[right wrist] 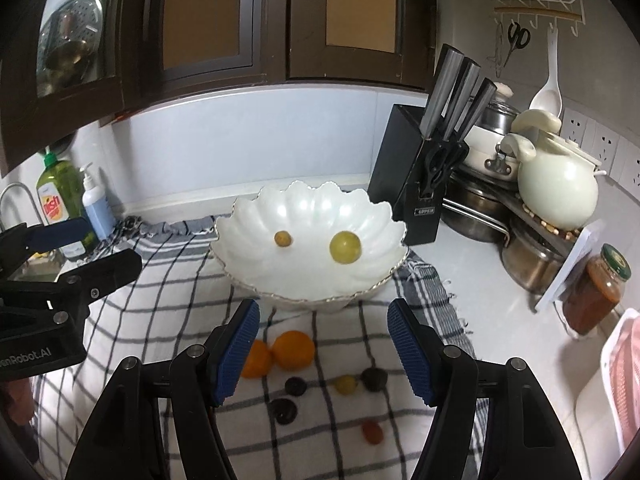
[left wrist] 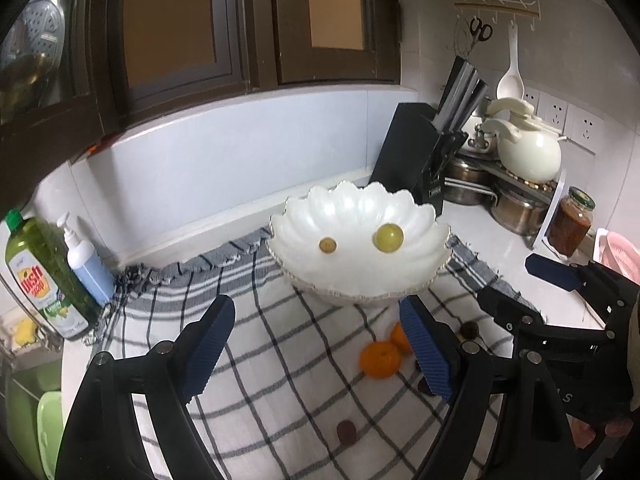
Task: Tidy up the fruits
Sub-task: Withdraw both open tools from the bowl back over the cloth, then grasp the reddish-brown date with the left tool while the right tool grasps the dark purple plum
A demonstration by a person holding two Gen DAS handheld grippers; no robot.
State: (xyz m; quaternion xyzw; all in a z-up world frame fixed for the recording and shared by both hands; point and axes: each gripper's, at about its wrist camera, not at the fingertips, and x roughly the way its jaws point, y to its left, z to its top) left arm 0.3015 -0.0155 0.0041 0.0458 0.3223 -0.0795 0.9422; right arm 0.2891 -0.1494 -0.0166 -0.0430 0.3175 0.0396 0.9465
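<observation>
- Kitchen counter, white, covered at frame centre by a checked cloth (right wrist: 168,280); brown cabinet doors fill the upper frame.
- My left gripper (left wrist: 316,344) stands wide, nothing between its blue pads.
- My right gripper (right wrist: 322,348) is parted at a medium width, holding nothing.
- Between and just below my right pads on the cloth: two oranges (right wrist: 293,350), touching each other; a small green grape (right wrist: 345,384); dark round fruits (right wrist: 283,411); one reddish fruit (right wrist: 372,431).
- Scalloped white bowl (right wrist: 256,264), centre frame, beyond both grippers, holds a large green grape (right wrist: 345,247) and a smaller olive-coloured fruit (right wrist: 282,238), apart.
- Right of the bowl: black knife block (right wrist: 404,184), cream pot (right wrist: 558,196), steel pots.
- Left edge: green dish soap bottle (right wrist: 56,196).
</observation>
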